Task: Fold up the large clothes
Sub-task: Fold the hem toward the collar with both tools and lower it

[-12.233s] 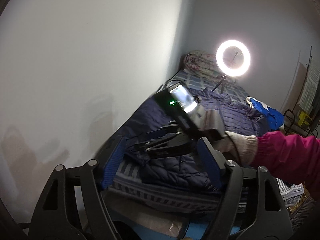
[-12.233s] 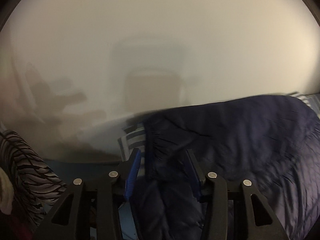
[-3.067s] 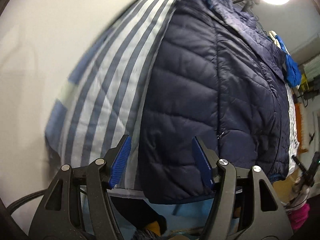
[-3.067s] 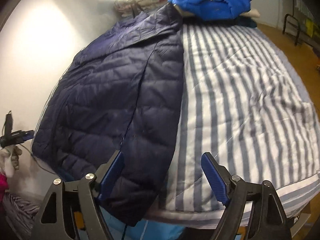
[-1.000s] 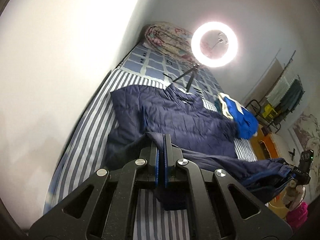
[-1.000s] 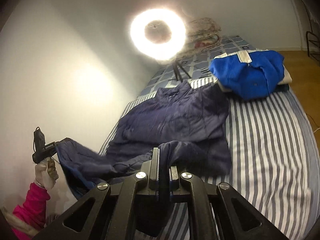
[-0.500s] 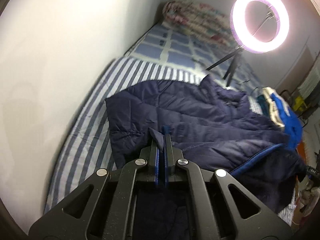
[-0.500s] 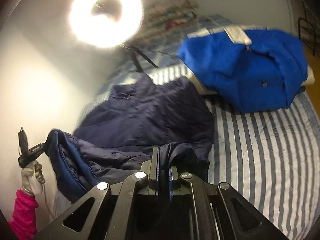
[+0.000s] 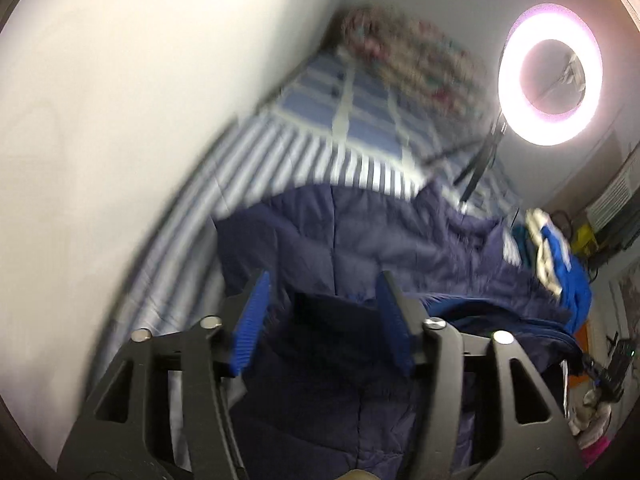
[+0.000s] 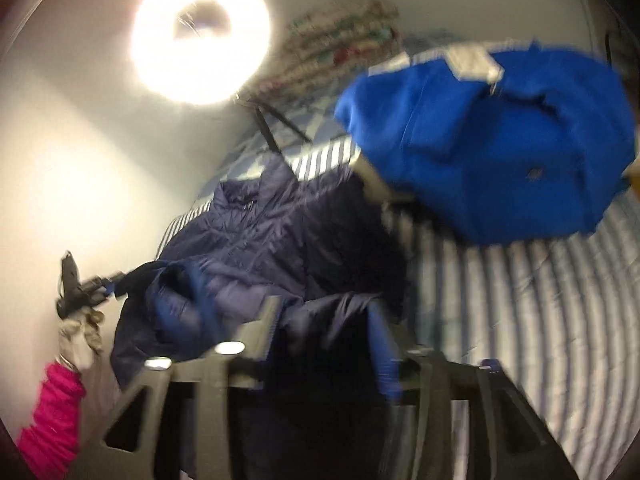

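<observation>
Opening both tools over navy jacket (image 9: 400,240); no writing legible.

Glaring ring light (image 10: 200,32), motion blur, fisheye-warped edges

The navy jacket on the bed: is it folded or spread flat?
Folded over: the navy jacket's lower part lies doubled onto its upper body.

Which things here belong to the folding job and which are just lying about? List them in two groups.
Part of the job:
- navy quilted jacket, hem folded up over its body
- left gripper, jaws opening, jacket fabric between them
- right gripper, jaws opening over the jacket

Just lying about:
- blue garment, already folded
- ring light
- floral bedding roll
- striped bedcover
</observation>
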Demonstrator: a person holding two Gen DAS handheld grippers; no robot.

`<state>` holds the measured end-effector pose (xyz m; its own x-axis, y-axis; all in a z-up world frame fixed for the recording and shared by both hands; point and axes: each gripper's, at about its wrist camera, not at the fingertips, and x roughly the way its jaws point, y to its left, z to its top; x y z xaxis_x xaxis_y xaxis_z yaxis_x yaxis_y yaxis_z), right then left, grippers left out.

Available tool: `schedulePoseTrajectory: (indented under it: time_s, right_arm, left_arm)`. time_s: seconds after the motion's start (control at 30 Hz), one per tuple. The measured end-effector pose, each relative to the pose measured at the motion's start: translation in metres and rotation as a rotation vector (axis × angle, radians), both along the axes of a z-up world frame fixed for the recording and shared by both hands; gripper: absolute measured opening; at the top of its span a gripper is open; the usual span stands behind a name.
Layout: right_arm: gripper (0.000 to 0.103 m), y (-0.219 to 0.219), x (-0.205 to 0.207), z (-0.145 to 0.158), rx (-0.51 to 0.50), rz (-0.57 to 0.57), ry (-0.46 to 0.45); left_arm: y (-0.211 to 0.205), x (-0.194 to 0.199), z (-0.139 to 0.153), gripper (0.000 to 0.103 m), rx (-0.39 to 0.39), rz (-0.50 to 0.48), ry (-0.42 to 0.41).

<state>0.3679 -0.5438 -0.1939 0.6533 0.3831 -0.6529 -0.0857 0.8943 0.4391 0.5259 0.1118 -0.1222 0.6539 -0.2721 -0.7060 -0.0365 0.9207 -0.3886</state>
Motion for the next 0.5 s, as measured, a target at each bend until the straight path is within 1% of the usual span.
schedulePoseTrajectory:
  time_s: [0.03,0.07,0.1,0.17,0.2,0.27,0.37,0.43,0.5]
  right_arm:
    - [0.071,-0.004,-0.005,0.003,-0.04,-0.015,-0.027]
    - [0.071,-0.007,-0.009,0.004,-0.056,-0.017,-0.041]
    - [0.071,-0.01,-0.012,0.003,-0.073,-0.009,-0.049]
    - [0.071,-0.013,-0.01,-0.003,-0.091,0.004,-0.037]
    - [0.071,-0.013,-0.007,-0.008,-0.096,0.007,-0.023]
    - [0.071,-0.011,0.001,-0.016,-0.102,0.005,0.0]
    - [0.071,-0.006,0.014,-0.023,-0.078,0.007,0.009]
    - [0.07,-0.002,0.021,-0.026,-0.078,0.013,0.018]
    - [0.069,0.009,0.03,-0.025,-0.113,0.037,0.022]
  left_arm:
    - [0.005,-0.003,0.005,0.058,0.001,0.0,-0.022]
    - [0.007,-0.003,0.006,0.058,0.015,-0.007,-0.027]
    - [0.006,-0.002,0.004,0.058,0.05,-0.026,-0.018]
    - [0.0,0.005,-0.006,0.058,0.087,-0.064,0.023]
    - [-0.007,0.011,-0.019,0.058,0.097,-0.099,0.072]
    - [-0.016,0.018,-0.034,0.058,0.11,-0.118,0.111]
    - [-0.03,0.028,-0.05,0.058,0.124,-0.119,0.134]
    - [-0.039,0.033,-0.058,0.058,0.161,-0.129,0.143]
    - [-0.049,0.036,-0.062,0.058,0.204,-0.14,0.14]
